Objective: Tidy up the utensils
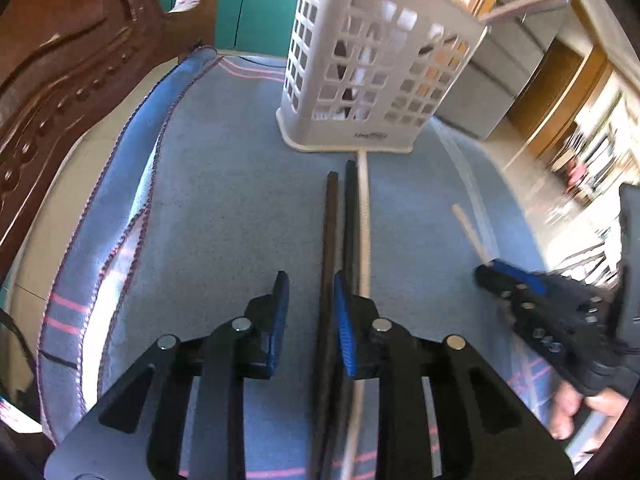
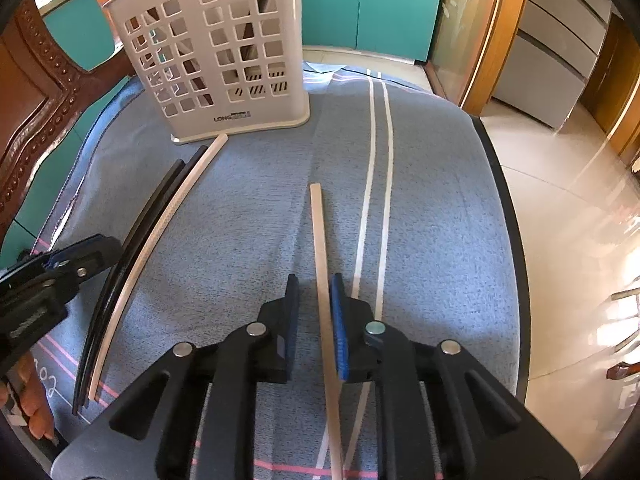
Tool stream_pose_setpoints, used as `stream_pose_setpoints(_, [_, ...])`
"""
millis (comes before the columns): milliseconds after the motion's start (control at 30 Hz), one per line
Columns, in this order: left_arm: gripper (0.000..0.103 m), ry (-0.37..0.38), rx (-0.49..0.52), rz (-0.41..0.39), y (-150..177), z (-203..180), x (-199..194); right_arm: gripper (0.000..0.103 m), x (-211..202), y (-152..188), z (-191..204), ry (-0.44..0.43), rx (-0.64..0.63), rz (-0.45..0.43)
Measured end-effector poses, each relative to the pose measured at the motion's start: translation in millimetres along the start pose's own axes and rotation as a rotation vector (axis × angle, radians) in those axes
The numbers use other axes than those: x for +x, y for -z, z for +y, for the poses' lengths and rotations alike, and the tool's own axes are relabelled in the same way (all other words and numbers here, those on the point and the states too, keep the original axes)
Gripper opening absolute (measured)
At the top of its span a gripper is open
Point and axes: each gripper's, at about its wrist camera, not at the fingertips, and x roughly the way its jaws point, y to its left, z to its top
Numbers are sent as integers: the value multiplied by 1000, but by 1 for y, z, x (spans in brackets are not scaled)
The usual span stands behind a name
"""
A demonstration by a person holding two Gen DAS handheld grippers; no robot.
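A white perforated utensil holder (image 1: 372, 64) stands upright on the blue cloth; it also shows in the right wrist view (image 2: 216, 52), with a pale chopstick sticking out of its top. Two black chopsticks (image 1: 330, 240) and one pale chopstick (image 1: 363, 216) lie side by side in front of it. My left gripper (image 1: 310, 300) is open, low over the cloth, with a black chopstick between its jaws, next to the right pad. My right gripper (image 2: 314, 304) is open around another pale chopstick (image 2: 320, 248) lying on the cloth. The left gripper appears in the right wrist view (image 2: 60, 268).
A blue cloth (image 2: 440, 200) with white and pink stripes covers the table. A carved wooden chair (image 1: 60, 80) stands at the left edge. The table edge (image 2: 508, 200) drops to a tiled floor on the right. Teal cabinets stand behind.
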Motion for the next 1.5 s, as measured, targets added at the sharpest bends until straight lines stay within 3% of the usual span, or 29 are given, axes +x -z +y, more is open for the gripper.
stream_pose_setpoints(333, [30,-104,127,-13,-5,-21,13,23,3,-2,15,85,-83,-35])
stream_pose_setpoints(500, [34,-137,161,-24,-5,-29,15,24,4,-4,17,88,-91,-35])
stream_pose_setpoints(533, [32,-139,153,-23,-5,-27,14,24,4,-4,16,85,-89,-36])
stream_pose_setpoints(633, [14,-149,126,-17,-5,-21,9,21,4,-4,16,73,-87,-33])
stream_pose_setpoints(733, [7,-131,88,-2,2,-11,-4,8,3,-4,15,37,-75,-21])
stream_pose_setpoints(833, [7,-109,54,19,4,-4,-7,7,2,-4,15,18,-52,-4])
stream_pose_setpoints(967, [7,-86,30,51,7,0,-13,7,-2,-5,1,-149,62,77])
stream_pose_setpoints(1000, [7,-84,32,52,7,1,-12,7,-3,-4,1,-156,64,78])
stream_pose_setpoints(1167, [8,-113,62,42,5,-3,-8,24,-5,-1,13,-42,-33,32])
stream_pose_setpoints(1500, [11,-154,122,50,-12,-15,5,25,7,-9,27,26,-112,0])
